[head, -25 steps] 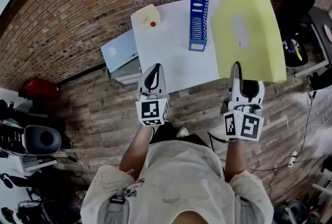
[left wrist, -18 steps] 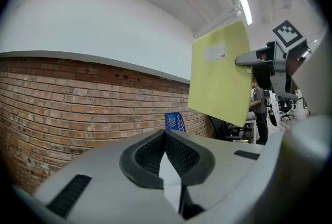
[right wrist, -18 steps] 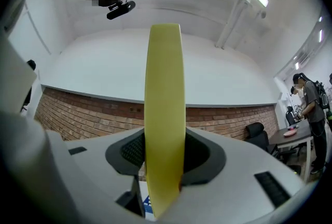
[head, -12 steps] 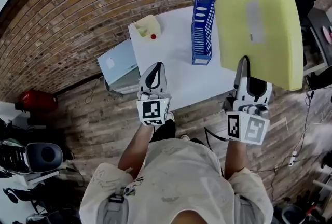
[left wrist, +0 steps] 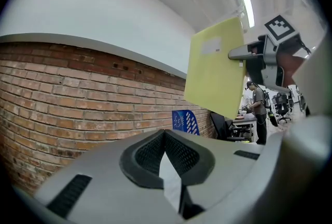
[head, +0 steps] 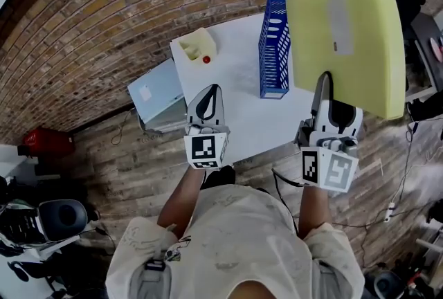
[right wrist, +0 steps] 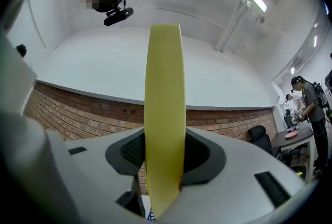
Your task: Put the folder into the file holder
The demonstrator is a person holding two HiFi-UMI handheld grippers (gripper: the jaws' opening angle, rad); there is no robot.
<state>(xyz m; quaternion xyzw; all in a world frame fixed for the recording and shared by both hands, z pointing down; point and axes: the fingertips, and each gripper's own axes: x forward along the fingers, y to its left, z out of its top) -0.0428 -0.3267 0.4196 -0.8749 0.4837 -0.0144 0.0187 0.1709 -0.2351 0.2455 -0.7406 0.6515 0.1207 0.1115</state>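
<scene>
Carrying folder (head: 346,21), pinched in right gripper (head: 323,83), closer to file holder (head: 275,55) than before, left gripper (head: 210,91) pressed together and empty; insertion next.

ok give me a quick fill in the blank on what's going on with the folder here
1. The right gripper is shut on a ___ folder.
2. The file holder standing on the white table is ___ in colour.
3. The left gripper is shut and holds ___.

Missing words: yellow; blue; nothing
</scene>
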